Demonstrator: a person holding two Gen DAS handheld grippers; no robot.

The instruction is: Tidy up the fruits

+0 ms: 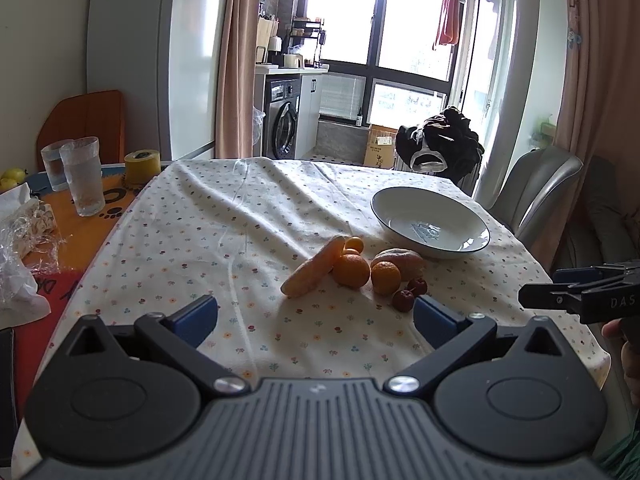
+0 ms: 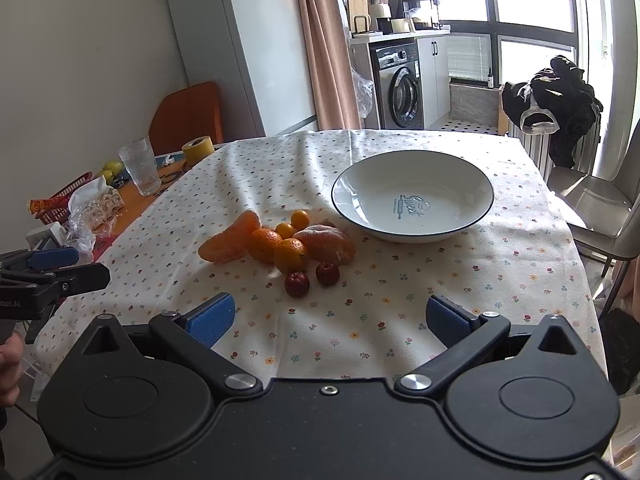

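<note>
1. Fruits [image 2: 280, 248] are seen clustered on the floral tablecloth [image 2: 360, 320], just left of and nearer than the white bowl [image 2: 412, 196]; none are in the bowl.
2. Cluster contents, right wrist view: 2 long peeled orange-coloured pieces [image 2: 228, 242] [image 2: 326, 242], 2 mid-size oranges [image 2: 264, 242] [image 2: 290, 256], 2 small kumquat-like fruits [image 2: 300, 218] [image 2: 285, 230], 2 dark red small fruits [image 2: 297, 283] [image 2: 328, 273]. Most are touching each other.
3. Bowl is rimmed in dark blue, w/ print inside; it is upright and sits just beside the right-hand long piece.
4. Left gripper [image 1: 316, 314]: jaws are spread wide, nothing is held between the blue pads [image 1: 200, 314]. It is held near the table edge, short of the fruits.
5. Right gripper [image 2: 330, 318]: jaws also spread wide, nothing gripped; pointed toward cluster, red fruits nearest.
6. Each gripper is visible at the edge of the other's view, beside a hand [image 2: 8, 368].
7. Off-cloth, left side: 2 glasses [image 1: 82, 176], yellow tape roll [image 1: 142, 166], crumpled plastic [image 1: 20, 248].
</note>
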